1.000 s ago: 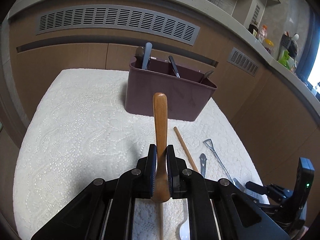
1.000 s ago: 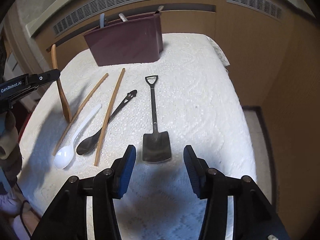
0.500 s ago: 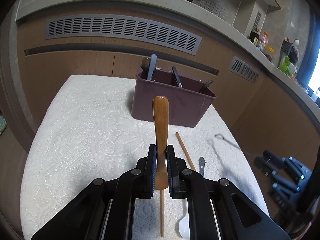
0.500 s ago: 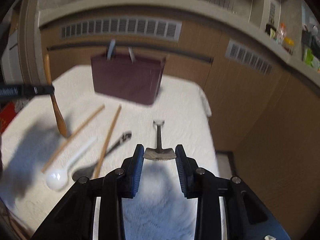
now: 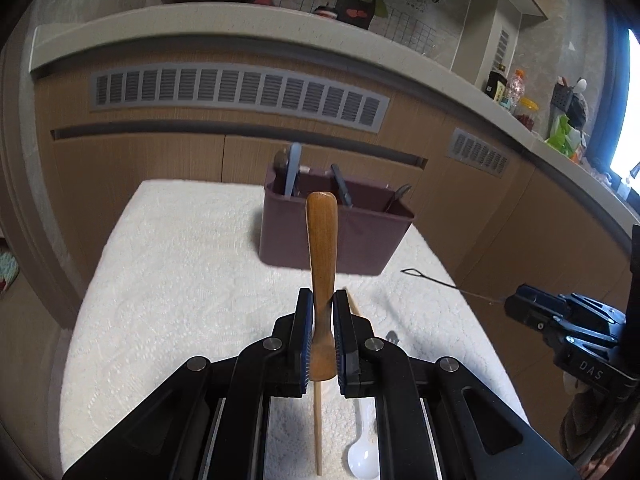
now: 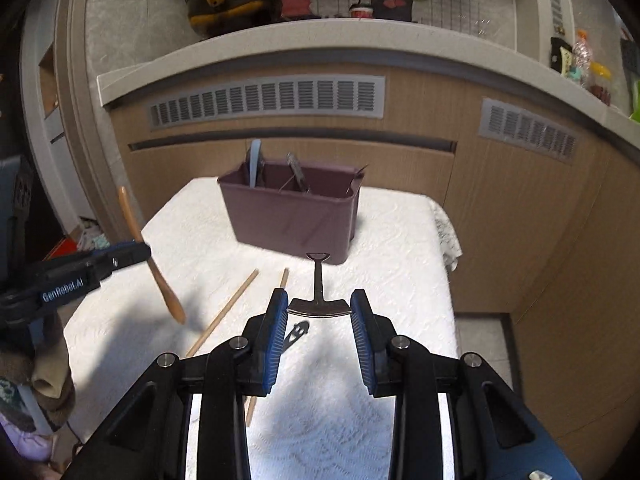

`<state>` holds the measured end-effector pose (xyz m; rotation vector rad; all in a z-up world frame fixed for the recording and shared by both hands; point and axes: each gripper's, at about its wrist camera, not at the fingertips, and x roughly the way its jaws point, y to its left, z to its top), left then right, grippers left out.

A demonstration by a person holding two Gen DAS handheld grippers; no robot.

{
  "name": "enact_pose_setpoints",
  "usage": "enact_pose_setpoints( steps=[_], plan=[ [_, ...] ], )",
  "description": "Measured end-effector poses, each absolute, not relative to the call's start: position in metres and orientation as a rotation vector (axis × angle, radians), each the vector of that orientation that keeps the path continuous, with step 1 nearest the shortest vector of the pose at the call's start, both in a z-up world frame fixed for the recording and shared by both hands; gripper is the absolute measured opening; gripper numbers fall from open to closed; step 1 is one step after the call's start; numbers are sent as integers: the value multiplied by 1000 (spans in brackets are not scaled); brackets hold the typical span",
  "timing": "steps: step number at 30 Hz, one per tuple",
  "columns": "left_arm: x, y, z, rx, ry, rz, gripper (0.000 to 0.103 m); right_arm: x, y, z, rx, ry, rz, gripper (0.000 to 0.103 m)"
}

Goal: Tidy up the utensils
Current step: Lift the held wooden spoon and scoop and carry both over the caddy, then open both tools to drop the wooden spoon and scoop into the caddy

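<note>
Both hand-held grippers carry utensils above the white lace-covered table (image 5: pixel 180 280).

Left hand-held gripper (image 5: pixel 322 336) pinches a brown wooden spoon (image 5: pixel 321 248); right hand-held gripper (image 6: pixel 319 320) clamps a small metal shovel-shaped spoon (image 6: pixel 319 300). The maroon plastic utensil caddy (image 6: pixel 294 220) stands at twelve o'clock.

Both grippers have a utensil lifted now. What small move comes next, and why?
Probably carry the left gripper forward over the maroon caddy. It is shut on the wooden spoon, clear of the cloth, and the caddy sits straight ahead with open compartments. The right gripper, shut on the shovel-shaped spoon, could follow after.
</note>
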<state>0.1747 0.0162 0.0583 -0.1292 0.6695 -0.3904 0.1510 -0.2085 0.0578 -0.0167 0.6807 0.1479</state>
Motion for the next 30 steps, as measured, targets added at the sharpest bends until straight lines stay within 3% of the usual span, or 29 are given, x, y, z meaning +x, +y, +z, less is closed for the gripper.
enact_pose_setpoints(
  steps=[9, 13, 20, 30],
  plan=[
    [210, 0, 174, -57, 449, -451, 10, 180, -216, 177, -35, 654, 281, 29],
    [237, -10, 192, -44, 362, -439, 10, 218, -213, 206, -59, 684, 286, 29],
    [293, -24, 160, -53, 388, -454, 10, 293, -219, 165, -7, 904, 295, 29],
    [353, -31, 84, -83, 508, -449, 10, 356, -211, 108, 22, 1070, 323, 30]
  ],
)
